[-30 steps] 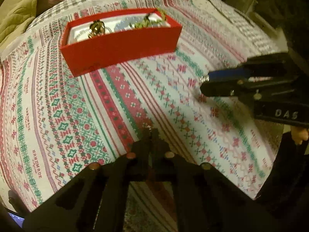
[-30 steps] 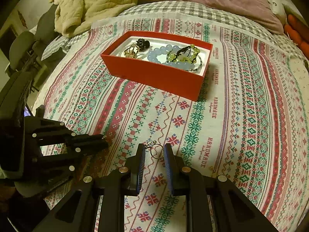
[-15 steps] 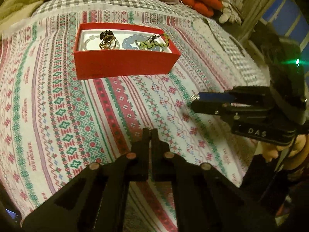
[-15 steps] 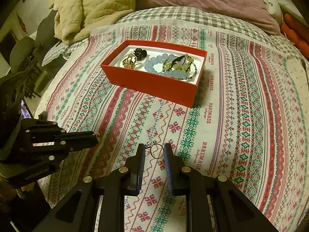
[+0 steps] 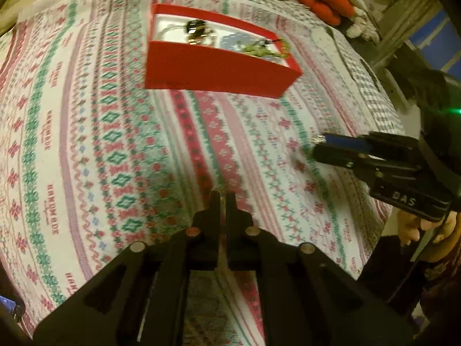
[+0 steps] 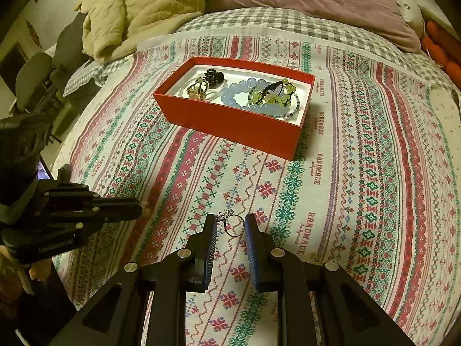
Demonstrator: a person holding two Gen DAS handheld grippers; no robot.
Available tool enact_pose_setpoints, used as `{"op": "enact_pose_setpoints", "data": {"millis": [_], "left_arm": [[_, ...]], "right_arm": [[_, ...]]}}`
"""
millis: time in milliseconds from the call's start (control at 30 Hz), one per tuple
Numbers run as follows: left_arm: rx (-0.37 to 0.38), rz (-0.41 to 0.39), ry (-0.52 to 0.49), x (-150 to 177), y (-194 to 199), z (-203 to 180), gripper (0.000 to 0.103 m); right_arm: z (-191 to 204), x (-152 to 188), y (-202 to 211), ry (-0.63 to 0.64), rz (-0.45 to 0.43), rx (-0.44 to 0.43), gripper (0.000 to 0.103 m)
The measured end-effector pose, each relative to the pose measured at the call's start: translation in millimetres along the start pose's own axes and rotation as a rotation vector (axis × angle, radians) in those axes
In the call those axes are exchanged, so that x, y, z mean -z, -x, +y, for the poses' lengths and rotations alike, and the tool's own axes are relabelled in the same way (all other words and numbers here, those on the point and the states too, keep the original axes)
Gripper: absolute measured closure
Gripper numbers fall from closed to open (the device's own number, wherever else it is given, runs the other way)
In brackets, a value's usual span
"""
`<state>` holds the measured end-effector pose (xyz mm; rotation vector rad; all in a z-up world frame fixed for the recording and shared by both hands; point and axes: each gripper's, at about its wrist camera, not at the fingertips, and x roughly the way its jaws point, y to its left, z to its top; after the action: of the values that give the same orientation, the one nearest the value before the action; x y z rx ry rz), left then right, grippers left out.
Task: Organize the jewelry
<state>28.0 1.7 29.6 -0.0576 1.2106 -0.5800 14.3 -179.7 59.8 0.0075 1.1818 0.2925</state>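
Right now the right gripper (image 6: 230, 225) pinched a thin gold ring (image 6: 234, 225) between its blue pads, short of the red box (image 6: 239, 127); left gripper (image 5: 222, 201) nearly closed, holding nothing visible.

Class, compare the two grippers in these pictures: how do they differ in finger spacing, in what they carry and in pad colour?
The right gripper has fingers spread around a thin ring; the left gripper has fingers nearly together with nothing visible between them. The right gripper's pads are blue; the left gripper's look black. Both are black and point over the patterned bedspread toward the red box.
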Motion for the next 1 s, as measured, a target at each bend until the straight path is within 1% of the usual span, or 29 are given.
{"op": "enact_pose_setpoints", "data": {"millis": [133,200,267,367,400,433,500,533,700,800,833,933,1000], "left_arm": [[-0.028,0.008,0.02,0,2,8,0.1],[-0.028,0.009,0.022,1,1,12,0.1],[-0.03,0.008,0.01,1,0,11,0.1],[-0.031,0.005,-0.043,2,-6,4,0.099],[-0.033,0.005,-0.071,3,-9,-1,0.098],[-0.034,0.005,-0.086,3,-11,-4,0.093],[-0.051,0.009,-0.129,4,-18,-12,0.087],[-0.059,0.01,-0.14,3,-20,-14,0.087],[-0.109,-0.001,-0.184,-1,-28,-25,0.087],[-0.139,0.002,-0.188,-4,-34,-26,0.087],[-0.148,0.0,-0.185,-5,-35,-26,0.093],[-0.143,-0.012,-0.179,-7,-34,-27,0.094],[-0.133,-0.032,-0.172,-9,-31,-29,0.098]], "right_arm": [[0,0,0,0.001,0.001,0.001,0.083],[1,0,-1,0.001,0.002,0.001,0.083],[1,0,-1,0.001,0.001,0.001,0.083],[1,0,-2,0.001,0.004,0.0,0.083],[2,0,-3,0.002,0.005,0.0,0.083],[2,0,-4,0.002,0.006,0.0,0.083],[2,0,-4,0.003,0.007,-0.001,0.083],[2,0,-4,0.003,0.007,0.0,0.083],[1,1,-4,0.005,0.011,0.0,0.083],[1,1,-4,0.002,0.01,0.0,0.083],[1,1,-4,0.002,0.01,0.0,0.083],[0,2,-3,0.0,0.007,0.0,0.083],[-2,2,0,-0.002,0.004,-0.001,0.083]]}}
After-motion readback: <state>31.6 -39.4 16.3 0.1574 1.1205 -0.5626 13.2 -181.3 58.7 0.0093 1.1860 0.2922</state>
